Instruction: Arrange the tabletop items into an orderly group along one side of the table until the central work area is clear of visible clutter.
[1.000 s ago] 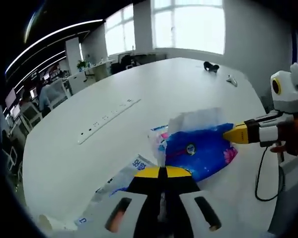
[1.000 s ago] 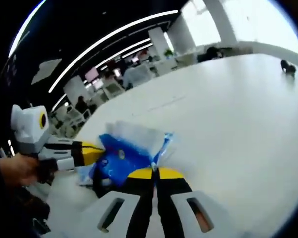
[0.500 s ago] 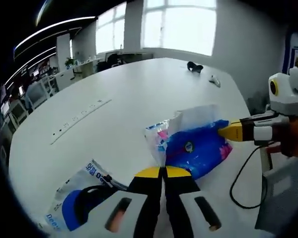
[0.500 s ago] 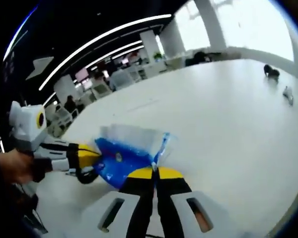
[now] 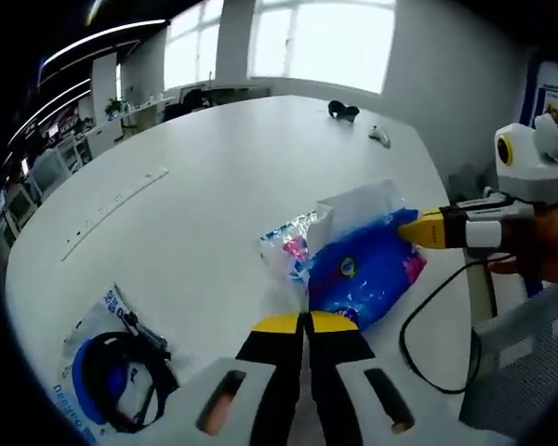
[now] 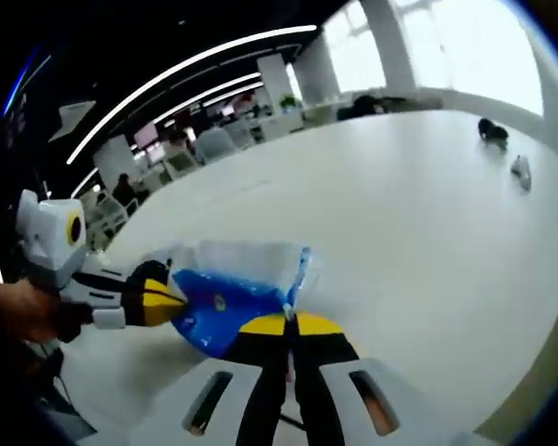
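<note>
the left gripper [image 5: 304, 321], its yellow-tipped jaws pressed together, pinches one edge of a blue plastic bag [image 5: 367, 274] held just above a large white table [image 5: 214, 177]. in the left gripper view the bag spreads toward 1 o'clock, its clear upper part [image 5: 358, 203] catching window light and a pink-printed corner [image 5: 293, 251] at 11 o'clock of the jaws. at 3 o'clock the right gripper [image 5: 418, 229], held in a person's hand [image 5: 539, 255], meets the bag's far edge, a black cable [image 5: 437, 321] looping below it. in the right gripper view the right gripper [image 6: 290, 321] likewise has its jaws clamped on the blue plastic bag [image 6: 228, 302], while the left gripper [image 6: 163, 299] bites the bag's opposite edge at 9 o'clock. a black headset on a blue-and-white packet [image 5: 107, 372] lies at 8 o'clock near the table edge. a long white power strip [image 5: 112, 200] sits at 10 o'clock. a small black object [image 5: 342, 111] and a small white object [image 5: 379, 137] rest at the table's far end, at 12 o'clock.
</note>
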`<state>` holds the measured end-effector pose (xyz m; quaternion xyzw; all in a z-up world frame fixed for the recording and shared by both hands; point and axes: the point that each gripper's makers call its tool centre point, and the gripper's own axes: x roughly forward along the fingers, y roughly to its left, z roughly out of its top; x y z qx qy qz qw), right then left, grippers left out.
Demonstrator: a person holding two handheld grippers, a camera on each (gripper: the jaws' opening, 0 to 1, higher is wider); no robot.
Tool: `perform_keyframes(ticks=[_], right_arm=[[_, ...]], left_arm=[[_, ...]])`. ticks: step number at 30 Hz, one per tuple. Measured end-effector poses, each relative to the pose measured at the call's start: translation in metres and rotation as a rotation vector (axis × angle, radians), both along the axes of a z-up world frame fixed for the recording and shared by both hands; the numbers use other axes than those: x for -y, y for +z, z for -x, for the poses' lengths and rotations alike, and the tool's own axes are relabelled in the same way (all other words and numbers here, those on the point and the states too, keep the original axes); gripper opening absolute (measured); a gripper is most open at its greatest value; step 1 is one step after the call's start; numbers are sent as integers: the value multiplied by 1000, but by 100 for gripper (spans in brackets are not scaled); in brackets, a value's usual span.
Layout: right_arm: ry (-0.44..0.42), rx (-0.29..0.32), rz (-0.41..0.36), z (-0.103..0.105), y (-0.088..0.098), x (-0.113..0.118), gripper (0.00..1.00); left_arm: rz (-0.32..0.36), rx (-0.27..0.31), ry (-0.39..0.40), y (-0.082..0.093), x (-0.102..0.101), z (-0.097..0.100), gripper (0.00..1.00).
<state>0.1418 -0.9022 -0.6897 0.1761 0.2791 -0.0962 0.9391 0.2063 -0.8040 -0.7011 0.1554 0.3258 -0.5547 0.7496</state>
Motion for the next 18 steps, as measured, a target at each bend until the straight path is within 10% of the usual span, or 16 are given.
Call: perform_keyframes(ticks=[18], right_arm=[[-38, -39, -25, 21, -22, 15, 0]], left_arm=[[-56, -18, -30, -23, 14, 29, 1]])
